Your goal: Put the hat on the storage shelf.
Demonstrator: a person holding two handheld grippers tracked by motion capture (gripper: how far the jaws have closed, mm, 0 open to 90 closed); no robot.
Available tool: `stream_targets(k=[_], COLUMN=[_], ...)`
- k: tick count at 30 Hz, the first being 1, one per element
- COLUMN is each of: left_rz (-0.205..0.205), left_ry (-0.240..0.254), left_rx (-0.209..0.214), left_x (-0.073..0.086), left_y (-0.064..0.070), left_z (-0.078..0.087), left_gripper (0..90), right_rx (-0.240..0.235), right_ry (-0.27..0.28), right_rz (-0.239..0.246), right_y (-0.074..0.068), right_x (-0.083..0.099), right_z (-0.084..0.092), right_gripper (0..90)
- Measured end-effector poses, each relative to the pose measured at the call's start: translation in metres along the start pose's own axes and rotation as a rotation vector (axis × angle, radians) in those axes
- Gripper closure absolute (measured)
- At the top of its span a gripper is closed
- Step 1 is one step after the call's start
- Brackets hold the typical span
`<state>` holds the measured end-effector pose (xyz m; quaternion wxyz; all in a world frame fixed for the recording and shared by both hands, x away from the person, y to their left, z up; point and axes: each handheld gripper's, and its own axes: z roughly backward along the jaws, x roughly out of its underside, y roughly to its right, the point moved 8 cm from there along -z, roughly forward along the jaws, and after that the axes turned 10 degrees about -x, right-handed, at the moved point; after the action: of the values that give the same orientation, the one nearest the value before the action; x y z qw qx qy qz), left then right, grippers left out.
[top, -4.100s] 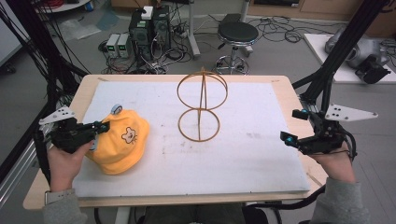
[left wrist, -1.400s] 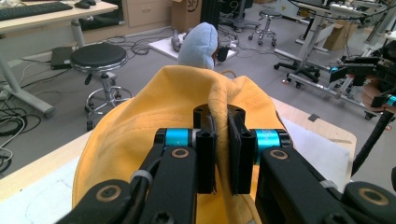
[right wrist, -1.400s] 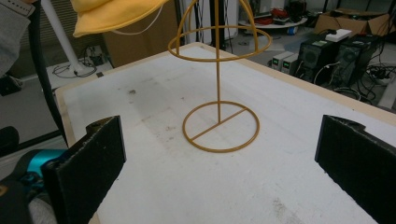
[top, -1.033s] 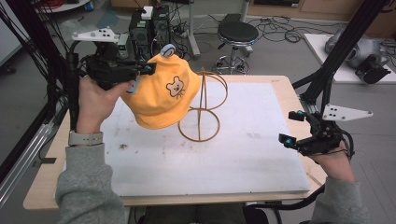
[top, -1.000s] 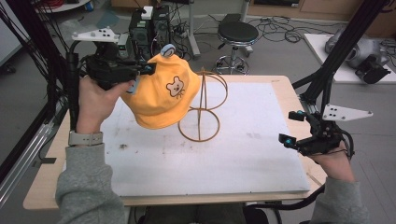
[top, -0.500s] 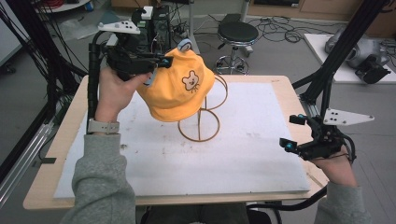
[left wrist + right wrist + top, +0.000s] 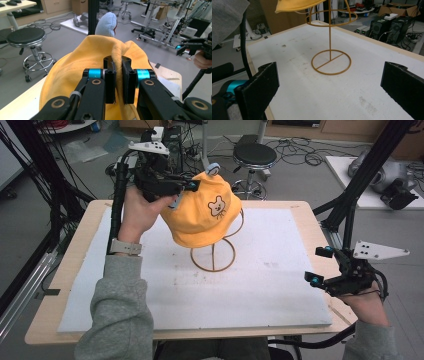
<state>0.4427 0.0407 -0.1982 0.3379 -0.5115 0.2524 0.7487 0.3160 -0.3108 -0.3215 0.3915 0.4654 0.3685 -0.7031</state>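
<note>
Two tools work here: the left tool (image 7: 117, 82) pinches a fold of the yellow bear hat (image 7: 207, 215), held over the wire hat stand (image 7: 214, 252) at the bench's (image 7: 280, 285) 12 o'clock. I judge lowering and release come next. The right tool (image 7: 321, 266) waits wide apart at 4 o'clock.

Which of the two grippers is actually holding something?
The left gripper, raised over the table, is shut on the yellow cloth hat with a bear face. The right gripper sits open and empty near the table's edge.

Yellow bear cap (image 7: 207, 215) draped over wire stand (image 7: 214, 256).
</note>
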Motion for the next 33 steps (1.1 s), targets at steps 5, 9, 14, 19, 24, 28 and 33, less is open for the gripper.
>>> stream_targets(k=[5, 9, 14, 19, 24, 28, 33], left_rz=[0.001, -0.006, -0.020, -0.024, -0.021, -0.017, -0.026], left_ry=[-0.009, -0.023, -0.055, -0.072, -0.084, -0.089, -0.094], left_rx=[0.016, 0.033, 0.042, 0.050, 0.067, 0.073, 0.058], left_x=[0.000, 0.002, 0.005, 0.008, 0.015, 0.019, 0.020], left_y=[0.003, 0.007, 0.008, 0.009, 0.010, 0.009, 0.006], left_z=[-0.013, -0.024, -0.038, -0.051, -0.062, -0.067, -0.073], left_gripper=[83.3, 83.3, 83.3, 83.3, 83.2, 83.1, 83.0], right_rx=[0.005, 0.005, 0.003, 0.003, 0.006, 0.004, 0.003], right_ry=[0.003, 0.005, 0.004, 0.003, 0.006, 0.004, 0.000], right_rz=[-0.001, 0.000, 0.003, 0.002, 0.002, -0.003, -0.002], right_y=[-0.001, -0.001, -0.001, -0.001, 0.000, 0.000, 0.000], right_x=[0.001, 0.001, 0.001, 0.001, 0.001, 0.001, 0.002], right_z=[0.003, 0.004, 0.004, 0.004, 0.005, 0.004, 0.002], right_gripper=[1.3, 1.3, 1.3, 1.3, 1.3, 1.3, 1.3])
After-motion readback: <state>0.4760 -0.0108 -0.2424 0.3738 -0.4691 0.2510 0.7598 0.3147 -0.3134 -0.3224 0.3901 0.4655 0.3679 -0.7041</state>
